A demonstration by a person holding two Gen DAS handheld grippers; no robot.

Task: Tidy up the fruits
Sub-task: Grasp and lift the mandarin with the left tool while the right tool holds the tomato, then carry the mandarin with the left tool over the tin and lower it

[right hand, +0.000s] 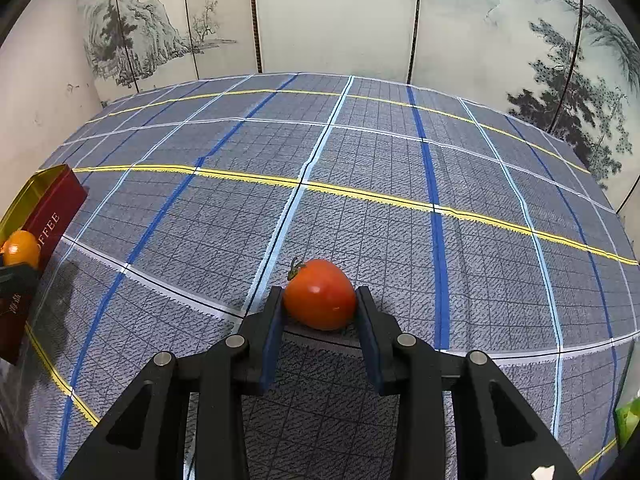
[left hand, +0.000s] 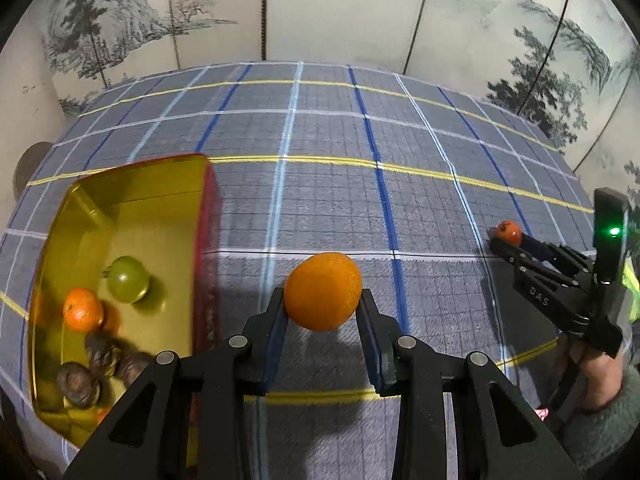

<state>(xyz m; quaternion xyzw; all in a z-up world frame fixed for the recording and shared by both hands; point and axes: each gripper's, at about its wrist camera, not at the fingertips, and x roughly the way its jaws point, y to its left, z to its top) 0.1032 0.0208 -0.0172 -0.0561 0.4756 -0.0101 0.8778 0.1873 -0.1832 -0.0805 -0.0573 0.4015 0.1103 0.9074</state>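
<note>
Left gripper clamped on an orange, lifted just right of the tin; right gripper clamped on a red tomato well right of the tin.
Tin holds one green tomato, one mandarin, and dark brown fruits, count unclear. Plaid tablecloth; painted folding screen behind.

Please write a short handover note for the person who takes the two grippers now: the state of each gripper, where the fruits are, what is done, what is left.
Left gripper: shut on the orange, lifted beside the tin.
Right gripper: shut on the red tomato, low over the checked cloth.
Done: green tomato, small orange and some brown fruits are in the tin.
Left: put both held fruits in.
</note>
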